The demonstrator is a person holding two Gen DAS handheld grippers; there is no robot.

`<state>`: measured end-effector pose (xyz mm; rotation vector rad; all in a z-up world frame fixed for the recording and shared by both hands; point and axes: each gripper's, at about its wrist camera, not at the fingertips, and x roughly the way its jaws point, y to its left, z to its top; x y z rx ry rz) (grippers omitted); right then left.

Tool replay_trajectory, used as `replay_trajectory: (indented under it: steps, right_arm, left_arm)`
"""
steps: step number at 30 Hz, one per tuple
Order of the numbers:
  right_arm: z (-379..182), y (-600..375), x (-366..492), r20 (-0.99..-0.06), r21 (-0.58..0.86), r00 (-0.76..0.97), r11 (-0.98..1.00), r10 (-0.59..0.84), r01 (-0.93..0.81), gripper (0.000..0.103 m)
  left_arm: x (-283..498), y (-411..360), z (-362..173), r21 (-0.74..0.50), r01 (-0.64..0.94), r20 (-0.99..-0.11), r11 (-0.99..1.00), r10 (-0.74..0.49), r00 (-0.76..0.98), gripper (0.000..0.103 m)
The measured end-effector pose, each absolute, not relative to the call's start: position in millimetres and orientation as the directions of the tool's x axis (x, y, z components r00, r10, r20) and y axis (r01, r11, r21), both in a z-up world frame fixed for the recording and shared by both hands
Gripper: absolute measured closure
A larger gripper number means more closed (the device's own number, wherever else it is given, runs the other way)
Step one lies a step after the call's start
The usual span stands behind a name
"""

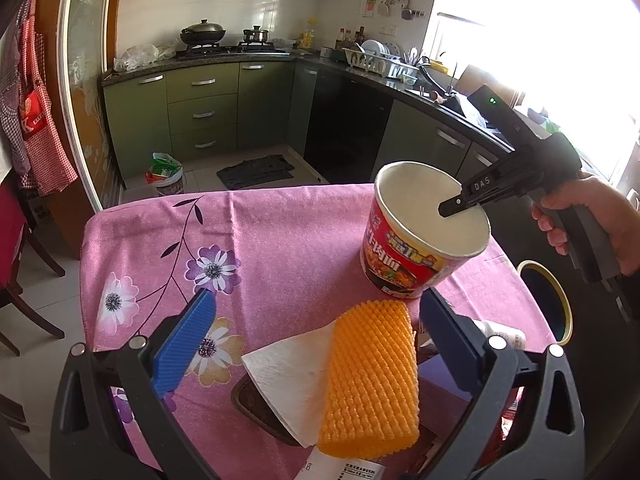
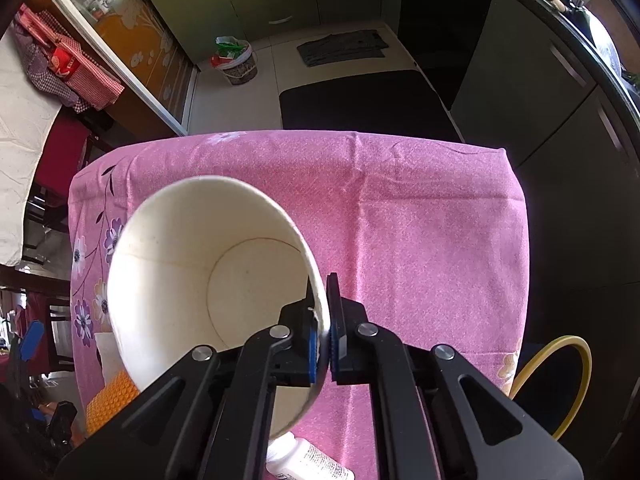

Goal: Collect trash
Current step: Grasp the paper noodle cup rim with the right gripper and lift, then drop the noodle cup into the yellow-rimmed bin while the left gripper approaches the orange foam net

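Note:
A red instant-noodle cup [image 1: 404, 256] with a white empty inside [image 2: 192, 264] is tilted just above the pink floral tablecloth [image 1: 280, 240]. My right gripper [image 2: 322, 320] is shut on the cup's rim, one finger inside and one outside; it shows in the left wrist view [image 1: 456, 206] too. My left gripper [image 1: 316, 316] is open and empty, its blue pads either side of an orange foam net [image 1: 372, 376] lying on a white napkin [image 1: 292, 376].
A yellow-rimmed bin [image 1: 548, 300] stands by the table's right side, also in the right wrist view [image 2: 560, 384]. A small white bottle [image 2: 308, 460] and a dark tray [image 1: 256, 408] lie on the table. A bucket with a trash bag [image 1: 166, 174] is on the kitchen floor.

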<state>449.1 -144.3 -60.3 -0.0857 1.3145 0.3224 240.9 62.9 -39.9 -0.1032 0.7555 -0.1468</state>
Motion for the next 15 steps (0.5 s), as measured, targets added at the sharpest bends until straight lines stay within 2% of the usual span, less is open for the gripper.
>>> replay_trajectory:
  steps: [7, 10, 15]
  right_arm:
    - [-21, -212, 442, -0.936, 0.174, 0.27, 0.964, 0.225, -0.2, 0.098]
    - [-5, -279, 430, -0.926, 0.202, 0.302, 0.973, 0.227, -0.11, 0.098]
    - [-9, -420, 399, -0.933, 0.191, 0.33, 0.974, 0.14, 0.125, 0.098]
  left_arm:
    - [239, 60, -40, -0.152, 0.109, -0.674, 0.982, -0.184, 0.715, 0.006]
    - [238, 59, -39, -0.153, 0.123, -0.673, 0.981, -0.194, 0.714, 0.006]
    - [231, 50, -35, -0.149, 0.159, -0.667, 0.976, -0.218, 0.712, 0.006]
